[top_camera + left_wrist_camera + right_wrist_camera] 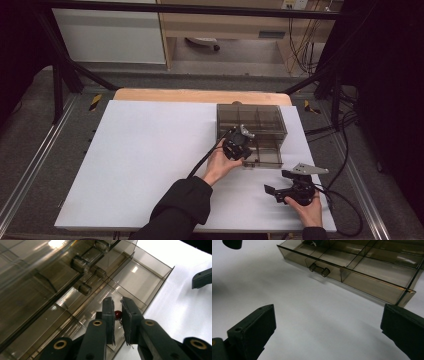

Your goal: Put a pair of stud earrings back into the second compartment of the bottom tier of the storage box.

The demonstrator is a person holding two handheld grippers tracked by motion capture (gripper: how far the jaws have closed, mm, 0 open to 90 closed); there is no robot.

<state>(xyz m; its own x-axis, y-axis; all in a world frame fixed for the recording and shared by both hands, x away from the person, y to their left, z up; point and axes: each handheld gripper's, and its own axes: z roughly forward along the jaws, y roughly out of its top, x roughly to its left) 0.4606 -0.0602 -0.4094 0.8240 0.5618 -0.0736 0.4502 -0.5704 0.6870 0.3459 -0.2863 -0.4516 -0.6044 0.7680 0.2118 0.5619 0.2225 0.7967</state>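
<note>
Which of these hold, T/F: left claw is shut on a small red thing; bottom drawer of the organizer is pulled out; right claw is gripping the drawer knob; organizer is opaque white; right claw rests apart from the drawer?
1. The left claw is shut on a small red thing. True.
2. The bottom drawer of the organizer is pulled out. True.
3. The right claw grips the drawer knob. False: its jaws stand wide open over the white table sheet, short of the knob.
4. The organizer is opaque white. False: it is see-through smoky brown plastic.
5. The right claw rests apart from the drawer. True.
</note>
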